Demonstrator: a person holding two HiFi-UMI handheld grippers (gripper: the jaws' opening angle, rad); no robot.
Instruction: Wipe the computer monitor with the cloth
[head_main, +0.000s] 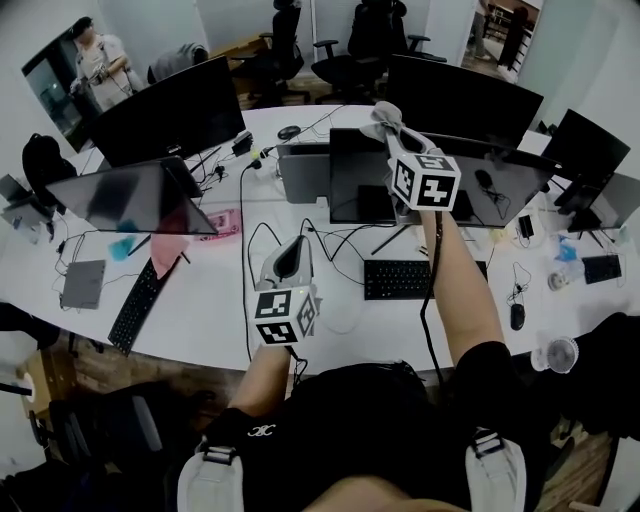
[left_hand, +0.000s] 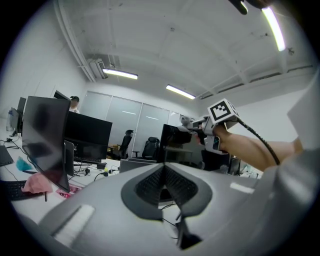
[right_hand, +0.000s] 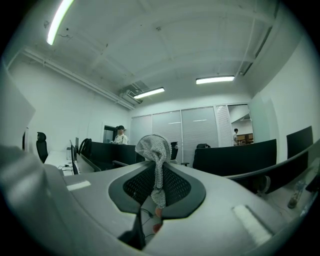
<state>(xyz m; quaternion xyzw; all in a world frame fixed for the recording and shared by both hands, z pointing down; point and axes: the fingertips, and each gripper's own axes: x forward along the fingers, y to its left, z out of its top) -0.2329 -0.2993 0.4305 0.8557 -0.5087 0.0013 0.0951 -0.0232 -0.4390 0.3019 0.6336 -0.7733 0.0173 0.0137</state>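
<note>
Right gripper (right_hand: 156, 196) — jaws clamped on grey cloth (right_hand: 153, 150), raised at top edge of monitor (head_main: 505, 185), screen below it; left gripper (left_hand: 164, 186) pressed together, empty, lower and farther off.

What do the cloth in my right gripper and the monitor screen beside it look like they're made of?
The cloth looks like a soft grey knit or microfibre, matte: a fine mesh texture shows and it bunches limply. The monitor screen is a dark, smooth panel with faint reflections, so probably semi-gloss plastic or coated glass.
</note>
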